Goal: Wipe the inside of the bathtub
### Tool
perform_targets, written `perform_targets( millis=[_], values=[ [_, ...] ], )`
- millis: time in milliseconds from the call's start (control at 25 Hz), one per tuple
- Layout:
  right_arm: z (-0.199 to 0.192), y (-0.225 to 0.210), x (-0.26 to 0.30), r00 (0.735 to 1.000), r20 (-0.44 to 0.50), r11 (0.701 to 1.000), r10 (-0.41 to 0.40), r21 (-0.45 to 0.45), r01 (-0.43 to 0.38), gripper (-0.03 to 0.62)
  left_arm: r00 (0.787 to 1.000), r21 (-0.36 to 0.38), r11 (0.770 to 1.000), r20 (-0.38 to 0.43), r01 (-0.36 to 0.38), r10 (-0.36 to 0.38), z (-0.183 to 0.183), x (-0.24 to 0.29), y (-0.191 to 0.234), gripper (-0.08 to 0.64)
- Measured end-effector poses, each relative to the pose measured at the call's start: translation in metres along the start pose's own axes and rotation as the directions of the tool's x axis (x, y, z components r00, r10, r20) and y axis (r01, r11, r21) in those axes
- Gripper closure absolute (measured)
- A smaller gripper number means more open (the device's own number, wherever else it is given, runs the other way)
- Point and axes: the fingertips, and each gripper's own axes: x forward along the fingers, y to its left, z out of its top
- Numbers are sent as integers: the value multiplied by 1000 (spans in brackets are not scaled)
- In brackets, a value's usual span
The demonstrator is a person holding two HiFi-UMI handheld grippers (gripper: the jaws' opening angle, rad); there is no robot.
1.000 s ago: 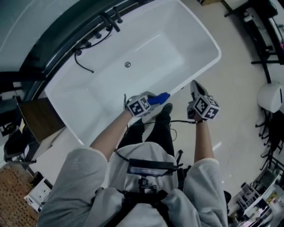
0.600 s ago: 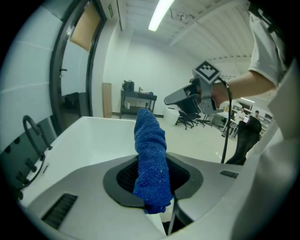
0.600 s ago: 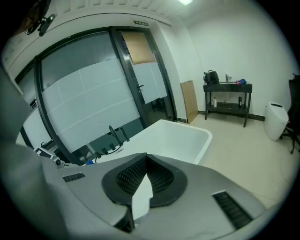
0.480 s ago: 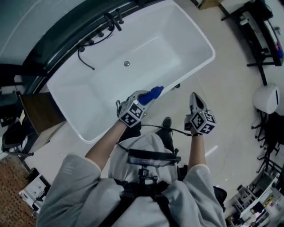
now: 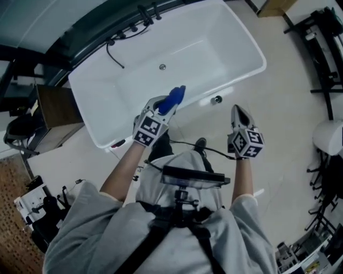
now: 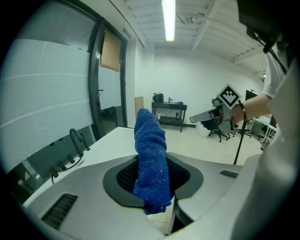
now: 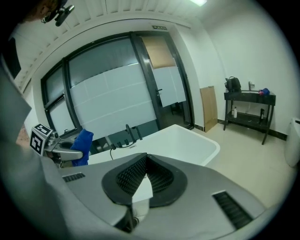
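The white bathtub (image 5: 225, 40) lies slantwise ahead of me, seen from above in the head view. My left gripper (image 5: 161, 109) hovers over its near rim, shut on a blue cloth (image 5: 173, 98) that sticks out past the jaws toward the tub. In the left gripper view the blue cloth (image 6: 151, 159) stands upright, pinched between the dark pads. My right gripper (image 5: 236, 111) is held over the floor to the right of the tub, jaws shut on nothing. The right gripper view shows its pads (image 7: 157, 176) together, the bathtub (image 7: 180, 138) beyond, and the left gripper with the cloth (image 7: 82, 140).
A black faucet set with a hose (image 5: 143, 13) lines the tub's far edge; the drain (image 5: 162, 67) sits mid-floor. A brown cabinet (image 5: 53, 109) stands left of the tub, a black rack (image 5: 321, 48) at right, and a black table (image 7: 248, 110) by the wall.
The left gripper has lifted the blue cloth up from the tub's near rim. Both grippers sit higher in view, and the head camera has shifted so the tub lies farther up.
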Motion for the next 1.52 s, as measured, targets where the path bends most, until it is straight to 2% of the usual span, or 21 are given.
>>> perform_targets(
  millis=[280,520,720,920,1200,1360,1520],
  values=[
    [-1,-14,-44,993,6,992,116,-42,-115,583,989,-58,988,18,-145,146,11,-28,-49,442],
    [-6,18,-60,984,0,979,178,-98,-177,583,979,-68,977,14,-203,205,3,-65,-62,442],
    [-6,51,-65,981,5,974,192,-121,-190,583,972,-109,968,33,-228,232,-5,-92,-48,440],
    [-6,79,-56,986,10,980,166,-108,-164,584,967,-163,956,36,-243,252,-23,-128,-16,440],
    [-24,131,-40,988,-13,981,154,-113,-155,584,959,-221,936,12,-274,284,-72,-182,31,440],
    [-32,148,-33,991,-34,980,133,-143,-136,584,957,-249,927,-4,-281,289,-96,-195,45,440],
    [-37,154,-29,990,-55,979,130,-154,-137,584,957,-264,922,-6,-283,292,-105,-198,50,440]
  ],
)
